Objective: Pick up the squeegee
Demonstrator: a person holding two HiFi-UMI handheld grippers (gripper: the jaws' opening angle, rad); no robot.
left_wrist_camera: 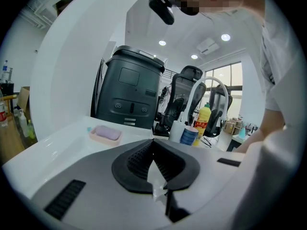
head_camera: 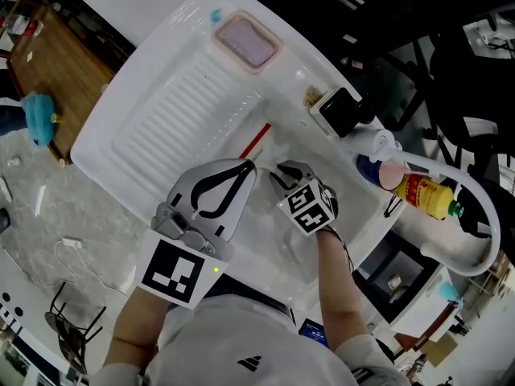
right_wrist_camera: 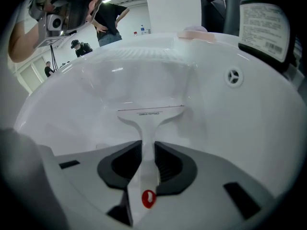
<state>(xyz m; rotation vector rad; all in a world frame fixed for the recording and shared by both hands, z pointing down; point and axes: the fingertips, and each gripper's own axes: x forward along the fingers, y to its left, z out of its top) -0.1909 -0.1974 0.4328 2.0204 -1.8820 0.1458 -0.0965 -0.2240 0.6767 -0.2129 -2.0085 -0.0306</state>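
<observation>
A white squeegee [right_wrist_camera: 150, 116] lies in the basin of the white sink [head_camera: 153, 71], its wide head resting against the basin wall. From the head view its head shows as a red strip [head_camera: 256, 140]. My right gripper [right_wrist_camera: 148, 150] points steeply down into the basin, and its pads sit against both sides of the squeegee's handle, whose red hang hole lies near the camera. The head view shows that gripper [head_camera: 282, 170] just right of the red strip. My left gripper [head_camera: 248, 166] hovers over the sink's near side, shut and holding nothing, as the left gripper view [left_wrist_camera: 153, 147] confirms.
A ribbed drainboard [head_camera: 173, 115] fills the sink's left half, with a pink soap in a dish [head_camera: 246, 41] at its far end. Right of the basin stand a white curved faucet [head_camera: 475, 215], a yellow bottle [head_camera: 426, 195] and a black object [head_camera: 338, 111]. An overflow hole [right_wrist_camera: 233, 76] marks the basin wall.
</observation>
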